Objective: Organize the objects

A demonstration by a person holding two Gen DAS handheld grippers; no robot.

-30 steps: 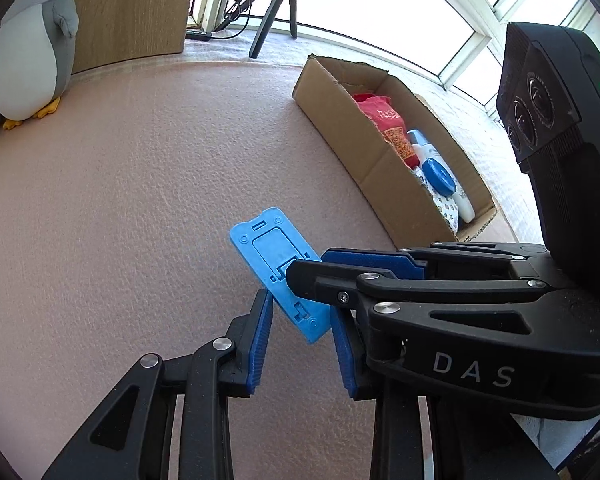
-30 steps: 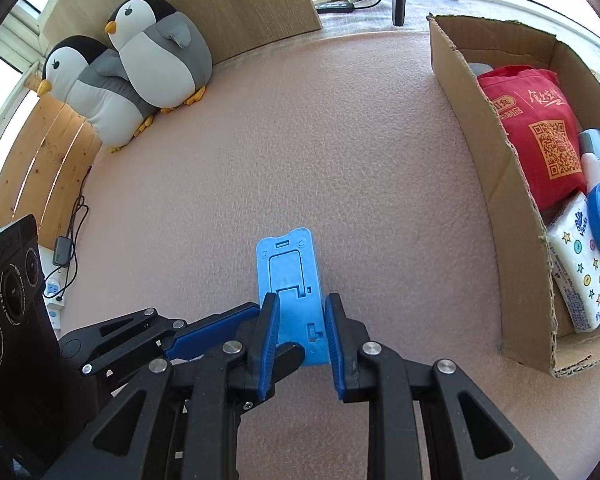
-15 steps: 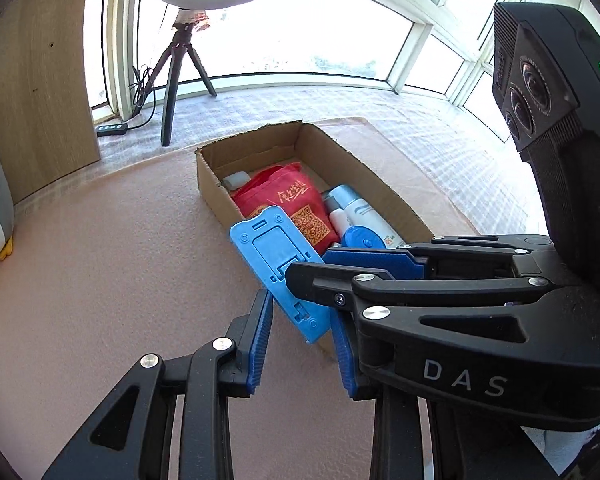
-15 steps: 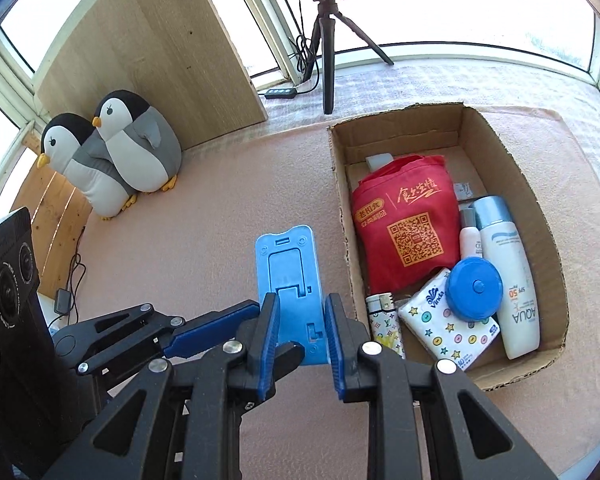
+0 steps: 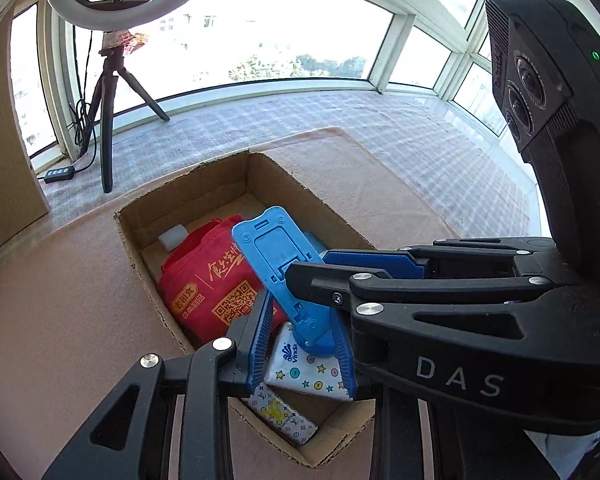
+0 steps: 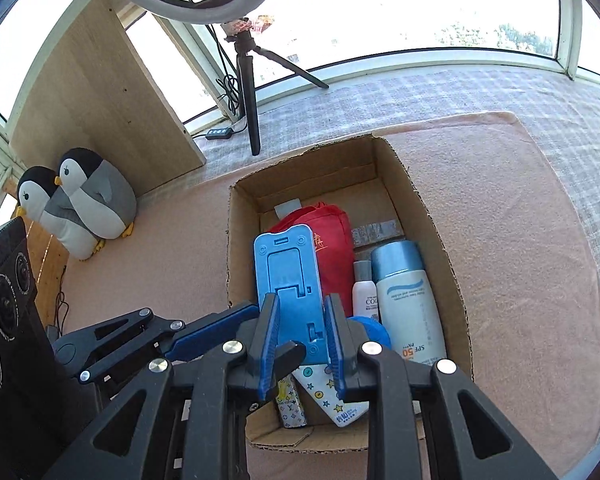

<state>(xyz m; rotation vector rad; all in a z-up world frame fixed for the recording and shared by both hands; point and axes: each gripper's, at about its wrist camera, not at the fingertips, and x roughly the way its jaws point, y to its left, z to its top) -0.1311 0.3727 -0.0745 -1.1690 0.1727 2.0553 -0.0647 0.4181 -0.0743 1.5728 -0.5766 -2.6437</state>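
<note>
I have the blue stand (image 6: 290,280) pinched at its lower end by the right gripper (image 6: 300,334), whose jaws sit narrow against its two long edges; it hangs above the near half of the box (image 6: 420,204), over the red bag (image 6: 336,240) and the tissue pack (image 6: 332,398). The left gripper (image 5: 300,344) has its jaws either side of the same lower end, but I cannot tell whether its pads actually press on it or just flank it. To do this step well, I would look for the free space: the far end of the box floor looks bare, while the near end is crowded with the sunscreen bottle (image 6: 410,300), a small bottle (image 6: 365,292) and a blue round lid (image 6: 374,330). I would carry the stand a little further toward that far end, tilt it flat, lower it until it rests on something, and only then part the jaws, the left first so the two do not fight each other. A second ago the stand hung over bare pink mat (image 6: 520,240) with the box off to the right; now both grippers have swung across and risen a bit, and the box lies directly beneath, with the grip unchanged.
</note>
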